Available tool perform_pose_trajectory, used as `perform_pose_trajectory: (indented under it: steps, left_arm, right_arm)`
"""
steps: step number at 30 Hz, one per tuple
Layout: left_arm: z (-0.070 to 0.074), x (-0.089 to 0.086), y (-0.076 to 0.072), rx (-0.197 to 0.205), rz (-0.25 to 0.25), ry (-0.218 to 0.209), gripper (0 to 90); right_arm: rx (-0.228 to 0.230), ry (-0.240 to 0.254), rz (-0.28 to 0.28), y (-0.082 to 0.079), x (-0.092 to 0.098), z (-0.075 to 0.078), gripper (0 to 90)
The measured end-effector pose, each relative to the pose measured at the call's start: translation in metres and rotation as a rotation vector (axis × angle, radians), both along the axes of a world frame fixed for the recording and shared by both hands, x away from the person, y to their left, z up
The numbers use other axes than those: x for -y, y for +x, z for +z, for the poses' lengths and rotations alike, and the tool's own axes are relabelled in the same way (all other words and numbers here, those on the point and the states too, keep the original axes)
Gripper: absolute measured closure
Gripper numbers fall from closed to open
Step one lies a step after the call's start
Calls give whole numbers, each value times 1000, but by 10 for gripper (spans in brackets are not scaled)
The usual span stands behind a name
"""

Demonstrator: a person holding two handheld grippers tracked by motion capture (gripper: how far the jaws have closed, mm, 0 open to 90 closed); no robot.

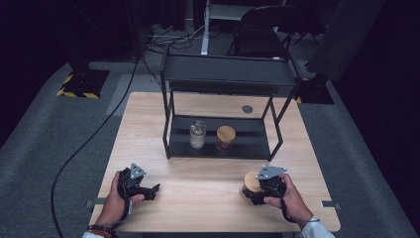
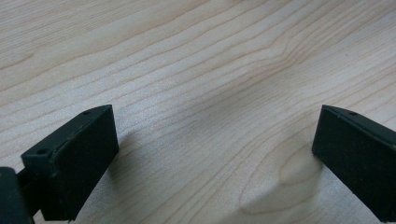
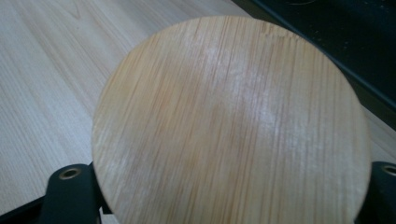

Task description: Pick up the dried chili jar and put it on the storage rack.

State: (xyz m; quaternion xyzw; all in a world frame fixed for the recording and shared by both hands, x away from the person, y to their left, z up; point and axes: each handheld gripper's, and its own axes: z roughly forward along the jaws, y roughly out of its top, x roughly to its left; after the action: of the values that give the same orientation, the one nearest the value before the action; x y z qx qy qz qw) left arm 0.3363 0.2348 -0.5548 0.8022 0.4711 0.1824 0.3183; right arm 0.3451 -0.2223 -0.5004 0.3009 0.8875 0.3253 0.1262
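right tool point(image 1: 253, 191) clamps round pale bamboo lid point(image 3: 231, 123); left tool point(image 2: 210, 154) released.

**Round wooden lid between the right gripper's jaws**

A round bamboo lid point(image 3: 231, 123) lies face-up toward the camera, its grain running lengthwise. The right gripper point(image 3: 231, 186) has one black jaw at each lower edge of the lid, closed against its sides. Light wooden table point(image 3: 46, 70) lies left of the lid; a dark shelf edge point(image 3: 336, 51) runs beyond its upper right.

The wooden lid point(image 3: 231, 123) hides the jar beneath it and most of the right gripper's fingers point(image 3: 70, 196).
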Motion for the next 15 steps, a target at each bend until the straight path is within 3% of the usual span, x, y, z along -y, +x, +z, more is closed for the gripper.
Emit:
perform_pose_trajectory:
  steps: [6, 15]
  left_arm:
    - [0, 0, 0, 1, -1, 2, 1]
    - [0, 0, 0, 1, -1, 1, 1]
  right_arm:
    - [-10, -7, -22, 3, 1, 2, 247]
    - [13, -8, -68, 11, 1, 13, 247]
